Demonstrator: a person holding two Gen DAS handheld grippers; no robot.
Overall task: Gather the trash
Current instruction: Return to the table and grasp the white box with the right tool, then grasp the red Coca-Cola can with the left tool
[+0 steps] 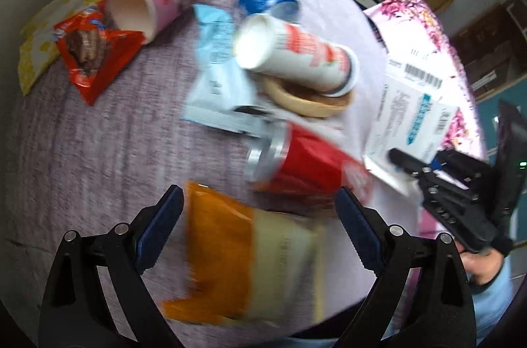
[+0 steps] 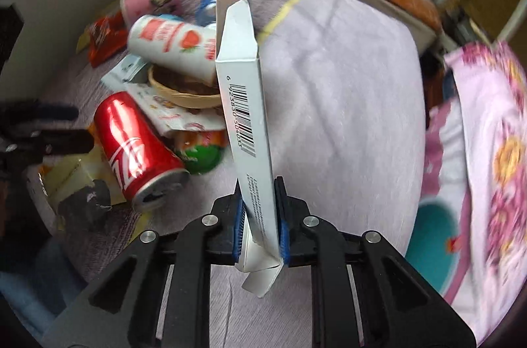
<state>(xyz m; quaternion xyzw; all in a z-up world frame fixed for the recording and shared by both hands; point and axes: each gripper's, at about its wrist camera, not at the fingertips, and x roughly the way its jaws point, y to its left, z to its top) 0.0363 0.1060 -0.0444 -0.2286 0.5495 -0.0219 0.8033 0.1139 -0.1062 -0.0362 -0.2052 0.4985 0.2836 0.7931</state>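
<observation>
- The right gripper [image 2: 261, 226] is pinching a flat white carton [image 2: 245, 104] edge-on between its blue pads, so the step in hand looks like lifting one piece of trash off the counter [image 2: 346, 104].
- The left wrist view shows the same carton at the right edge of the pile, near the counter's rim, with the right gripper on its lower corner.
- The left gripper [image 1: 260, 226] is spread wide and holds nothing; an orange and cream packet [image 1: 250, 255] lies under it, between the two fingers, not pressed by either.
- Taking the red can [image 2: 138, 147] as landmark: it lies on its side left of the carton, with a white strawberry-print cup [image 2: 171, 45] resting on a shallow wooden dish [image 2: 184, 96] beyond it, and a pink cup [image 1: 154, 2] and red snack wrapper [image 1: 92, 58] farther off to the left.
- Next move, as I judge it: carry the carton clear to wherever the trash goes; no bin is identifiable, though a floral pink bag [image 2: 487, 150] sits right of the counter.
- The counter right of the carton is bare, giving free room; left of it the can and cup crowd close, so swinging that way risks knocking them.
</observation>
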